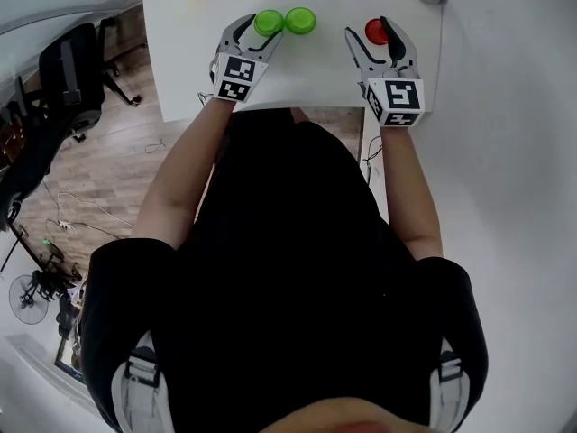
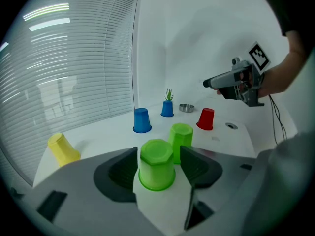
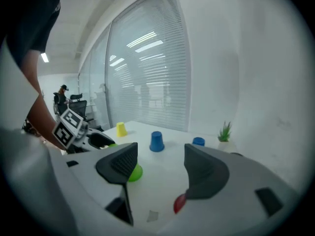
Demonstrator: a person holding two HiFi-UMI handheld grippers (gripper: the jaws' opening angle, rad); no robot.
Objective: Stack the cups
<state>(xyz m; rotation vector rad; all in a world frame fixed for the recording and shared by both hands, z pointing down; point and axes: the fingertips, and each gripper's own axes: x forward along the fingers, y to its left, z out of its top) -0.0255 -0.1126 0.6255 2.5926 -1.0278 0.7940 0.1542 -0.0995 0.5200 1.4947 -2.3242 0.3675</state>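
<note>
Head view: the person's dark shirt [image 1: 297, 269] fills the foreground. Beyond it, over the white counter [image 1: 311, 84], the left hand-held gripper [image 1: 263, 27] brackets the near green cup [image 1: 268, 23], with the second green cup [image 1: 300, 20] just beside it. The right hand-held gripper [image 1: 371, 32] is at the red cup [image 1: 375, 32]. Left gripper view: the jaws are wide, with the inverted near green cup standing between them and the pads not pressing it. Risk noted: an off-centre closure could tip it or knock its neighbour. A yellow cup [image 2: 62, 149] stands far left and a blue cup [image 2: 141, 120] further back. Right gripper view: the jaws are wide and hold nothing. The red cup shows only low under the right-hand jaw, so closing from here may shove it rather than grip it.
</note>
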